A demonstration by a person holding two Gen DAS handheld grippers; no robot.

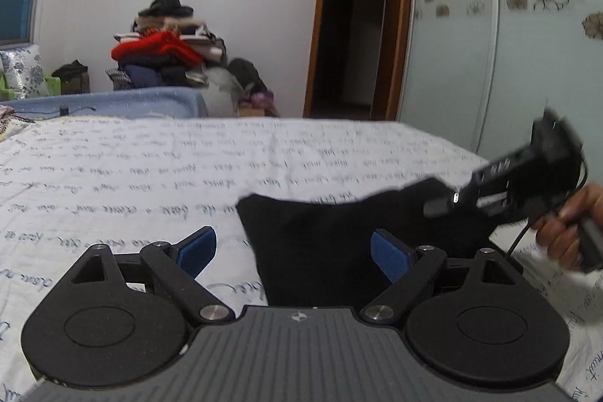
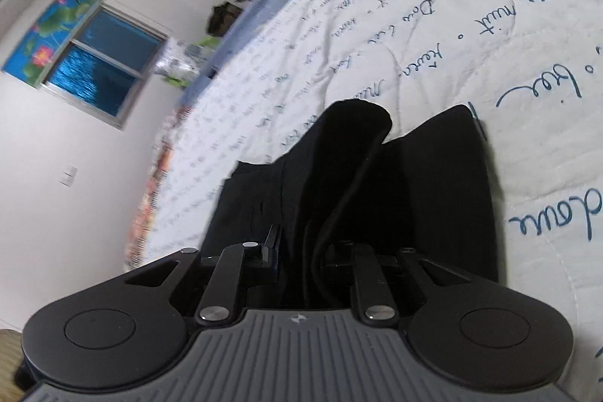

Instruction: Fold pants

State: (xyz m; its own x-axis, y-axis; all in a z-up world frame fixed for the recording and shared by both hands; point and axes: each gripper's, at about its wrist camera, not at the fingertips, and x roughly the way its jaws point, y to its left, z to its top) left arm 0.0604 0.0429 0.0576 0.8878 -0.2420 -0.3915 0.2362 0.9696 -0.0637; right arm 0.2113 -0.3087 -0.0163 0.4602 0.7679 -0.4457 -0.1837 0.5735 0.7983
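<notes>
Black pants [image 2: 377, 183] on bed [image 2: 452, 44], right tongs [image 2: 301, 251] clamped

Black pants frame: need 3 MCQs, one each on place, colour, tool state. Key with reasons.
1. Where do the black pants lie?
A. on the white script-printed bedspread
B. on the floor
C. on the clothes pile

2. What colour are the left tool pads?
A. red
B. blue
C. green

3. What state is the right tool in?
A. open, holding nothing
B. out of view
C. shut on the pants

Key: 1 A, bedspread shows all round the fabric. 2 B, both pads show blue in the left wrist view. 3 C, the fingers are drawn together with black fabric bunched between them in the right wrist view.
</notes>
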